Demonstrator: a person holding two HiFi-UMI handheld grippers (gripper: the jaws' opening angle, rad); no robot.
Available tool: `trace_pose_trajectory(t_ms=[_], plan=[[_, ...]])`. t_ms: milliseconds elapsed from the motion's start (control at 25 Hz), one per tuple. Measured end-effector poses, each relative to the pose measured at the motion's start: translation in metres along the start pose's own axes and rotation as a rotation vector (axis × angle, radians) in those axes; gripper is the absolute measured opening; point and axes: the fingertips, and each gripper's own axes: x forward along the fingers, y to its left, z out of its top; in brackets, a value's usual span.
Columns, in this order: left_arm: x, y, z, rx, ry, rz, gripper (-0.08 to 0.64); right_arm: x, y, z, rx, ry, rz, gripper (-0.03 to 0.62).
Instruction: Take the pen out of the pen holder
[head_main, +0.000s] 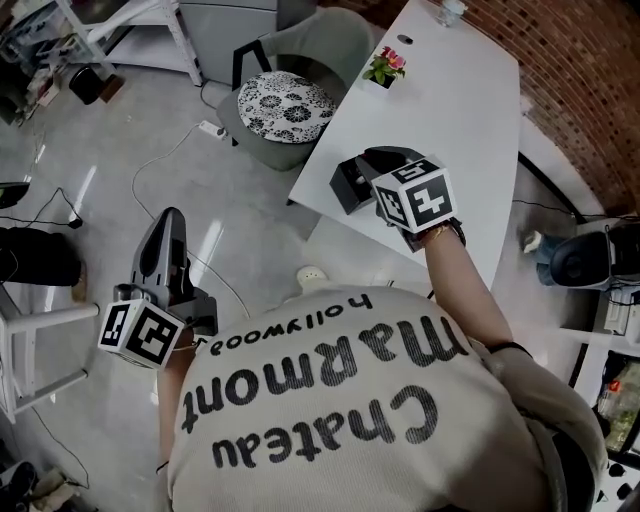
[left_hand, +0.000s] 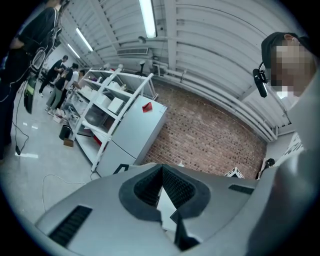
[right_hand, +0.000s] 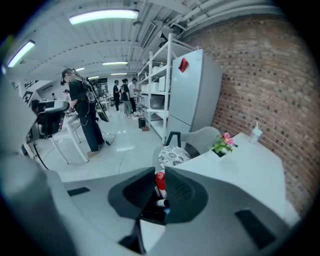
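A black pen holder (head_main: 348, 188) stands near the front corner of the white table (head_main: 450, 100). My right gripper (head_main: 366, 166) hangs over it, tilted downward. In the right gripper view, its jaws (right_hand: 160, 176) are shut on a red-capped pen (right_hand: 159, 181) that stands upright between the pads. Below it the dark holder (right_hand: 149, 211) still holds other pens (right_hand: 162, 203), one white and one blue. My left gripper (head_main: 170, 216) is held out level over the floor, away from the table. Its pads meet at the tips (left_hand: 162, 167) with nothing between them.
A small pot of pink flowers (head_main: 385, 66) and a bottle (head_main: 450, 10) stand at the table's far end. A grey chair with a patterned cushion (head_main: 285, 105) is beside the table. Cables (head_main: 170, 150) lie on the floor. Shelving, a fridge (right_hand: 195, 90) and people (right_hand: 82, 115) are further off.
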Motion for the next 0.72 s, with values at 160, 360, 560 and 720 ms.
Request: trace_pose_trajectory(t_ms=[160, 360, 560, 720], plan=[[-0.009, 0.000, -0.001, -0.001, 0.004, -0.012, 0.002, -0.013, -0.003, 0.003, 0.080, -0.058, -0.038, 0.061], [-0.025, 0.001, -0.002, 0.005, 0.002, -0.020, 0.002, -0.027, -0.003, 0.003, 0.159, -0.120, -0.084, 0.061], [-0.044, -0.001, -0.003, 0.011, 0.005, -0.030, 0.002, -0.045, -0.002, -0.002, 0.202, -0.176, -0.147, 0.061], [-0.056, 0.004, -0.016, -0.007, 0.012, -0.024, 0.002, -0.055, -0.004, -0.010, 0.247, -0.218, -0.177, 0.061]])
